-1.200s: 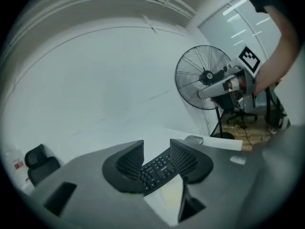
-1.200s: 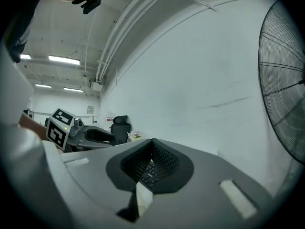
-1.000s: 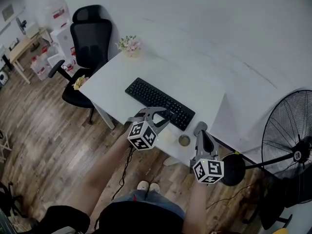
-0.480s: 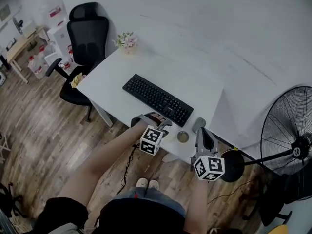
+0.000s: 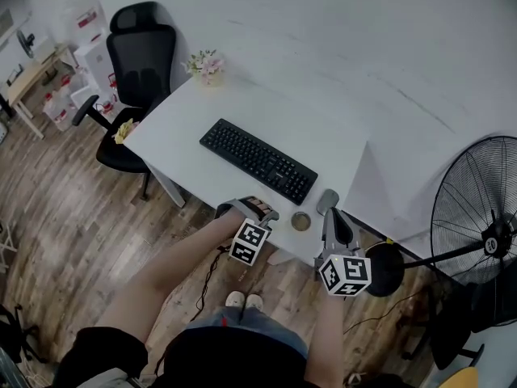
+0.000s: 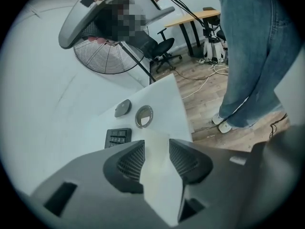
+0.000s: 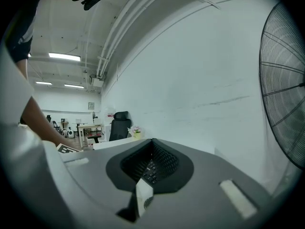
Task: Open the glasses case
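The left gripper [image 5: 254, 207] reaches over the front edge of the white surface [image 5: 186, 128], just in front of the black keyboard [image 5: 258, 161]. In the left gripper view its fingers [image 6: 131, 163] stand on either side of the glasses case [image 6: 162, 194], a pale, plain block that fills the gap between them, so they are clamped on its two long sides. The case's long axis runs along the fingers: one end lies close to the camera, and the other points away across the surface toward a small round metal-rimmed dish [image 6: 144, 116] and the grey mouse [image 6: 123, 108] beyond it. Whether the case rests on the surface or hangs just above it cannot be told, nor whether its lid is raised.

The right gripper [image 5: 332, 217] sits at the front right corner of the surface, just beside the mouse and near the round dish. In the right gripper view its fingers [image 7: 167, 163] meet at the tips and grip nothing; through the slit behind them shows a strip of the keyboard.

A black office chair [image 5: 141, 55] stands at the far left end of the surface, and a standing fan [image 5: 477, 233] is off to the right.
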### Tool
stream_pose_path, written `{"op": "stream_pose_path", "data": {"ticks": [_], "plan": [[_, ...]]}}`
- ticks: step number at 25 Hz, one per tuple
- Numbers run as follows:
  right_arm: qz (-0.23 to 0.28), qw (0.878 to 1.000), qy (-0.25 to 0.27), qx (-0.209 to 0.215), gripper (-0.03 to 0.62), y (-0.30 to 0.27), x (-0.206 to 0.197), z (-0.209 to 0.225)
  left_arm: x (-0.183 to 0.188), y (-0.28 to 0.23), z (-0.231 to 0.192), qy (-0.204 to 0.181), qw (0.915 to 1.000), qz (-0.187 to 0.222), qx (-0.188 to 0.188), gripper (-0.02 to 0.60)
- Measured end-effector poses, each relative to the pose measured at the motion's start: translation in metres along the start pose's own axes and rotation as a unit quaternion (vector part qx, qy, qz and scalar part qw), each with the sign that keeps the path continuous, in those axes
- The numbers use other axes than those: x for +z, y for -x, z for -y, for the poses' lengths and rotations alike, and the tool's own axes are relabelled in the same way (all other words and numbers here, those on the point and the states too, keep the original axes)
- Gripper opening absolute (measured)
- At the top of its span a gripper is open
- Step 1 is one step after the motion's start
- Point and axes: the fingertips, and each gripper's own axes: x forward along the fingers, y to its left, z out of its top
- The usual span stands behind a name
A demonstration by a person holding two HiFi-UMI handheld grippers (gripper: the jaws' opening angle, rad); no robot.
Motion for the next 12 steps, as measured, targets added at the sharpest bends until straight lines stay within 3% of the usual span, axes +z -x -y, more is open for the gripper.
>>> {"op": "stream_pose_path", "data": {"ticks": [12], "plan": [[-0.007, 1.000, -0.001, -0.006, 0.008, 0.008, -0.006, 0.006, -0.005, -0.013, 0.003, 0.003, 0.9998, -0.015, 0.013, 0.139]]}}
